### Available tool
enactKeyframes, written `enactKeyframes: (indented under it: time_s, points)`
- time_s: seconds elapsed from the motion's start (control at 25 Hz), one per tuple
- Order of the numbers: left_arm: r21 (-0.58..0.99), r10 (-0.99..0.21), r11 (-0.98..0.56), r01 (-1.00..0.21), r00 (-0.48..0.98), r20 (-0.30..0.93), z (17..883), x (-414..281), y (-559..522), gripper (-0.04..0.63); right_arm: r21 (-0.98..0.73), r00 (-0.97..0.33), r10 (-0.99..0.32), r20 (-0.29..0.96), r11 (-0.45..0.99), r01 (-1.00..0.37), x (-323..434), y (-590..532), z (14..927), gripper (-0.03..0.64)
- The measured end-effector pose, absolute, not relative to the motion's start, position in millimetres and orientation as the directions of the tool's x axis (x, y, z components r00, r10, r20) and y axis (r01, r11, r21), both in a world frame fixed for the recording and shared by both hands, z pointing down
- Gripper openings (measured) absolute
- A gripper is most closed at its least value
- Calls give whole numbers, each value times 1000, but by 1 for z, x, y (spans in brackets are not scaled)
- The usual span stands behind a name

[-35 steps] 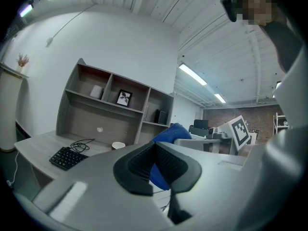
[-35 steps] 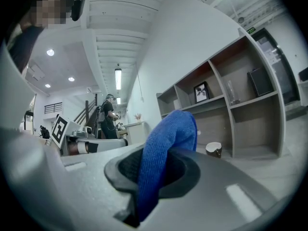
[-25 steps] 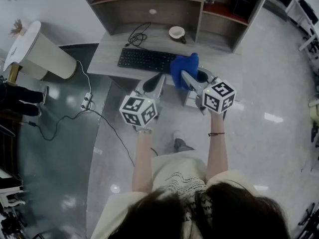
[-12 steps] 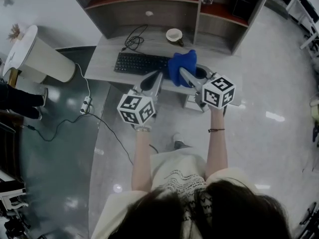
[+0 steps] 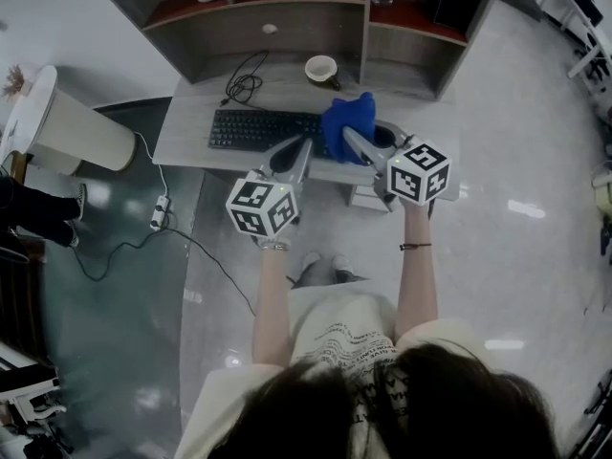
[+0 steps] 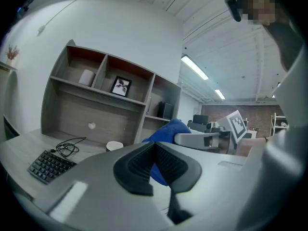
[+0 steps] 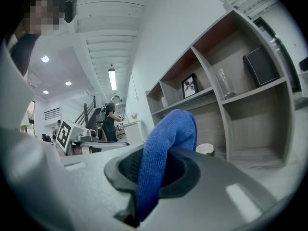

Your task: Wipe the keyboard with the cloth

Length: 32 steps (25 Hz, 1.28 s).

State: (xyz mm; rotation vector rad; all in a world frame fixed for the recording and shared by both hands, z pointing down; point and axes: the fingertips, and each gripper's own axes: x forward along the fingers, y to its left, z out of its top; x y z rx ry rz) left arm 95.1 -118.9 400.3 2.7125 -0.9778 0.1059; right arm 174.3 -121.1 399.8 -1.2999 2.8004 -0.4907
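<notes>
Right tongs [image 7: 153, 168] clamp cloth [image 7: 169, 131] upright; left tongs [image 6: 155, 161] closed, seemingly empty; keyboard [image 5: 263, 129] crosswise.

The keyboard [image 5: 263, 129] lies on the left part of the surface [image 5: 191, 127]. The cloth [image 5: 346, 122] is at the keyboard's right end and seems to touch it; it sits between the jaws of the right tool [image 5: 349, 135]. The left tool [image 5: 303, 148] is just left of the right one, at the front edge of the keyboard. Behind the keyboard lies a coiled cable [image 5: 244, 84], with a cup [image 5: 321, 68] to its right. The shelf unit [image 5: 287, 17] stands at the back of the surface. A power strip [image 5: 158, 213] lies on the floor to the left.
</notes>
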Motion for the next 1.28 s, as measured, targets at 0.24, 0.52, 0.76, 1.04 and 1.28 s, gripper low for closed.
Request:
enactKeyframes:
  time_s: [0.24,0.52,0.76,1.04,1.28]
  points:
    - [226,-552,-781,-582,813,188,412,111,-133,5,-295,-596,-784,174,536,-791,193,-132,419,58]
    - [276,-435,-819,-502,859,272,449,121,-146,5,-352,-510,-835,208,422,-835,208,-146,444,58]
    - [320,-359,-831,-455,878,315,473,122,-155,5,-367,-443,-866,233,343,-864,214,-153,458,58]
    - [361,-300,-837,-411,897,326,490,122,-167,5,-351,-364,-889,278,258,-900,221,-157,470,58]
    - [396,-242,-844,-362,915,322,500,127,-176,5,-340,-294,-904,312,183,-922,229,-157,480,58]
